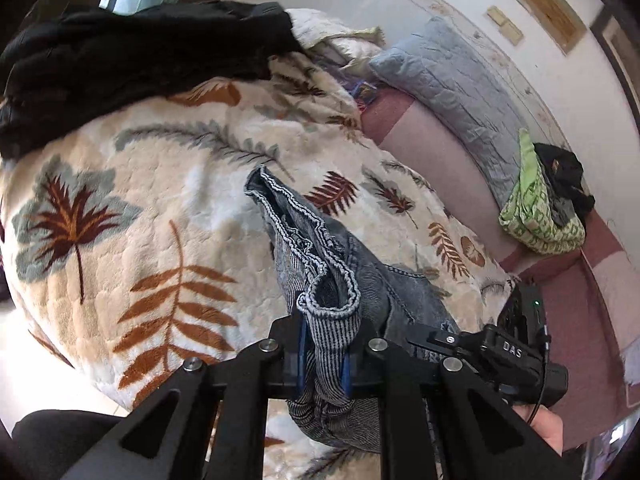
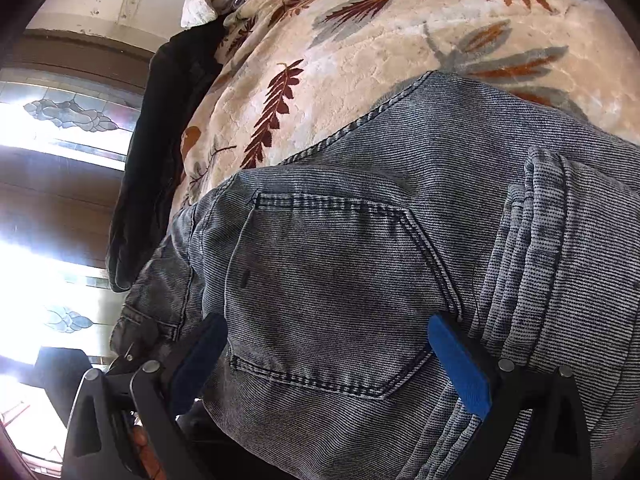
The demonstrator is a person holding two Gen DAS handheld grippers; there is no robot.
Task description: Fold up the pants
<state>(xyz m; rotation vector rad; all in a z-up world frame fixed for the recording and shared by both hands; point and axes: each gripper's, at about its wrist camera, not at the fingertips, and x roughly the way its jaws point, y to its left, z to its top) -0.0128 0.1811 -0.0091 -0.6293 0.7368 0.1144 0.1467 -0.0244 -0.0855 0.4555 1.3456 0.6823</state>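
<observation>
Grey-blue denim pants lie on a leaf-patterned blanket. My left gripper is shut on a bunched fold of the pants' leg hem and holds it up above the blanket. In the right wrist view the pants fill the frame, back pocket up. My right gripper is open, its blue pads spread either side of the pocket, resting on or just above the denim. The right gripper's body also shows in the left wrist view.
A black garment lies at the blanket's far left edge and shows in the right wrist view too. A grey pillow and a green patterned bag with dark clothes sit on the pink bed by the wall.
</observation>
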